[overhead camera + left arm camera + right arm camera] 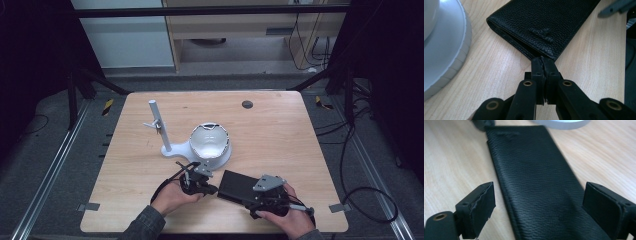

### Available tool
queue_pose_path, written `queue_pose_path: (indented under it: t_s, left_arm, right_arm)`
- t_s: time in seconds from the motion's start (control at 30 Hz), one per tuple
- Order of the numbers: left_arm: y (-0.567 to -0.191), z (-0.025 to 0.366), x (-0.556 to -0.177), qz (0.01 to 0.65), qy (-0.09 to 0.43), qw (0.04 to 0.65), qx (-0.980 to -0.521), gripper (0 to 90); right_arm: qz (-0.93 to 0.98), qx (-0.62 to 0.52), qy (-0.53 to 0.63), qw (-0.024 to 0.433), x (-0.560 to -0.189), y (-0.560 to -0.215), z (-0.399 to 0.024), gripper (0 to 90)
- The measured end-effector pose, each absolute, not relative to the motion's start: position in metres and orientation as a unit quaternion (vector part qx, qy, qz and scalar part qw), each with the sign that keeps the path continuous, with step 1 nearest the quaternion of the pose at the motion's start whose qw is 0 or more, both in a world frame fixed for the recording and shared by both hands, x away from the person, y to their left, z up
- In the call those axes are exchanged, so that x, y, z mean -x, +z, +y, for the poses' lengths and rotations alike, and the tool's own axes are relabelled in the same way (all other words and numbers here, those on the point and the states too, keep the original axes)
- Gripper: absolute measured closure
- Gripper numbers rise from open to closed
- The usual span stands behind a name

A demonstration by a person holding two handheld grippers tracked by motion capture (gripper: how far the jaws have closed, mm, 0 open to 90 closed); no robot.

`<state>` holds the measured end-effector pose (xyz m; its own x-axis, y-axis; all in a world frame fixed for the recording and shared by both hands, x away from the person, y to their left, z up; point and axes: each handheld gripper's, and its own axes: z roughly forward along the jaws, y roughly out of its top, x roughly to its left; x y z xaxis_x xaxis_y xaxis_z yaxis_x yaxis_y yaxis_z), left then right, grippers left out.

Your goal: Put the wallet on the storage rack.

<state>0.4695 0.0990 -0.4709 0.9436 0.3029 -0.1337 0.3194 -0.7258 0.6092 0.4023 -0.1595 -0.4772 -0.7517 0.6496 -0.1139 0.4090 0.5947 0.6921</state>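
Observation:
A long black leather wallet point(236, 186) lies flat on the wooden table near the front edge. My left gripper point(215, 190) is at its left corner; in the left gripper view the jaws point(544, 62) are pressed together with the wallet's point(544, 22) corner pinched between their tips. My right gripper point(252, 197) comes in from the wallet's other end. In the right gripper view it point(537, 195) stands open, one pad on each side of the wallet point(536, 182), and neither pad presses on it. At the wallet's far corner sits the left gripper point(482, 123).
A white bowl point(210, 140) rests on a round white base point(222, 159) just behind the wallet, with a white upright post point(160, 125) to its left. The base edge point(444, 50) is close to my left gripper. A dark round hole point(247, 104) marks the table's far side.

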Motion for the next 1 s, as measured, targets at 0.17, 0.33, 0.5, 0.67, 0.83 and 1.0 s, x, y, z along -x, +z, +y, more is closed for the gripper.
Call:
queue_pose_path:
  t_s: [0.17, 0.33, 0.5, 0.67, 0.83, 1.0]
  left_arm:
    - [-0.466, 0.099, -0.471, 0.171, -0.012, 0.339, -0.925, 87.9]
    - [-0.463, 0.096, -0.473, 0.175, -0.014, 0.346, -0.922, 88.0]
    - [-0.459, 0.092, -0.475, 0.179, -0.013, 0.353, -0.918, 88.1]
    - [-0.455, 0.090, -0.477, 0.178, -0.011, 0.357, -0.917, 88.2]
    - [-0.448, 0.087, -0.479, 0.180, -0.008, 0.363, -0.914, 88.4]
    - [-0.446, 0.082, -0.481, 0.177, -0.012, 0.364, -0.914, 88.9]
  right_arm:
    - [0.885, -0.291, 0.313, 0.186, -0.403, -0.481, -0.151, 10.5]
    - [0.892, -0.283, 0.292, 0.198, -0.404, -0.481, -0.150, 16.4]
    - [0.898, -0.274, 0.271, 0.212, -0.405, -0.479, -0.148, 24.2]
    - [0.897, -0.273, 0.272, 0.214, -0.405, -0.475, -0.147, 28.5]
    - [0.897, -0.276, 0.269, 0.216, -0.406, -0.472, -0.149, 28.8]
    - [0.893, -0.280, 0.268, 0.229, -0.406, -0.472, -0.152, 34.4]
